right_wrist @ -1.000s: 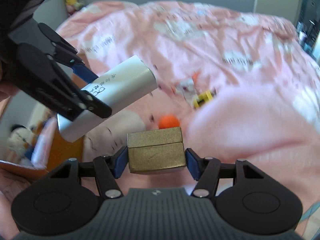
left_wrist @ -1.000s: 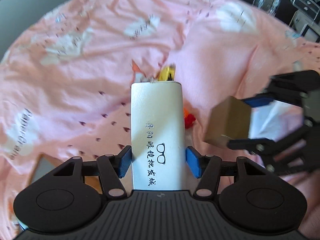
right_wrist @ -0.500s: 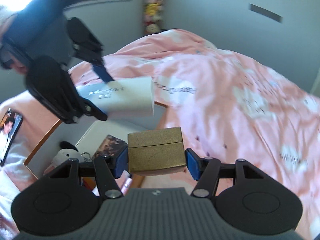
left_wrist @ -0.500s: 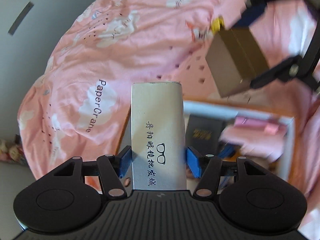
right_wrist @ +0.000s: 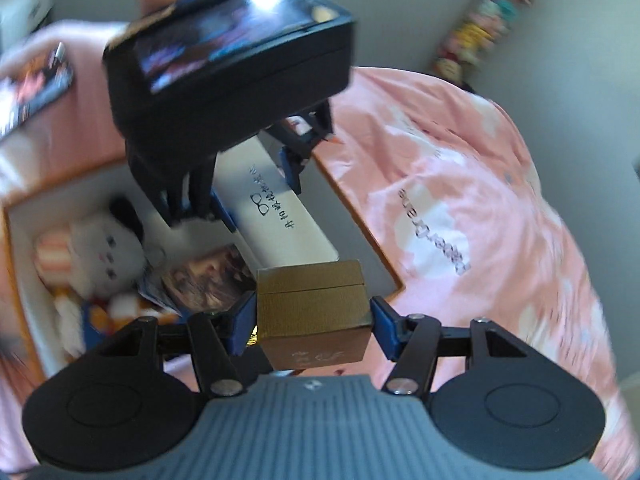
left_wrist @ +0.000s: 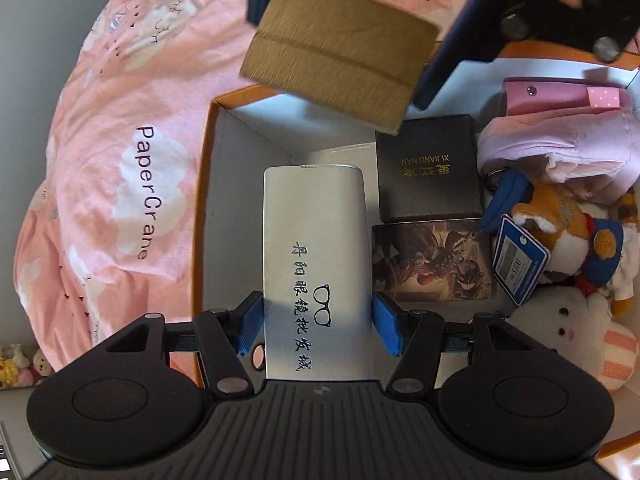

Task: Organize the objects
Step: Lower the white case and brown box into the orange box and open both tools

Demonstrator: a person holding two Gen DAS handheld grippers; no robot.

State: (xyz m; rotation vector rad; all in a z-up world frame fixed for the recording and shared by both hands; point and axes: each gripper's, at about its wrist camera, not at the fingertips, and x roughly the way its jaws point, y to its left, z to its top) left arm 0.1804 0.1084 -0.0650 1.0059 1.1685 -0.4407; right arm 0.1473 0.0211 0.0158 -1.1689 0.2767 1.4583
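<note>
I am holding the white glasses case [left_wrist: 316, 264] lengthwise in my left tongs [left_wrist: 318, 326], their blue pads pressing on both of its long sides, and it is hanging over the left part of the orange-rimmed box [left_wrist: 206, 184], above the bare white floor there. In the right wrist view the same case [right_wrist: 276, 208] is slanting down into the box [right_wrist: 360, 232] with the left tongs [right_wrist: 256, 184] clamped across it. My right tongs [right_wrist: 312, 320] are gripping the gold box [right_wrist: 312, 304] by its two sides, carrying it over the far left corner of the box; from the left camera that gold box [left_wrist: 340, 56] is showing blurred just above the orange rim, with the right tongs [left_wrist: 340, 28] closed on it. Just right of the glasses case, a black box with gold lettering [left_wrist: 430, 168] is lying on the box floor, and nearer to me an illustrated card box [left_wrist: 432, 260] is lying beside it. Further right, a pink pouch [left_wrist: 560, 128], an orange plush toy [left_wrist: 572, 232] with a blue price tag [left_wrist: 518, 264] and a white plush bunny [left_wrist: 576, 332] are crowding the right side. The box is sitting on a bed covered with a pink quilt [left_wrist: 132, 120] printed with white clouds.
</note>
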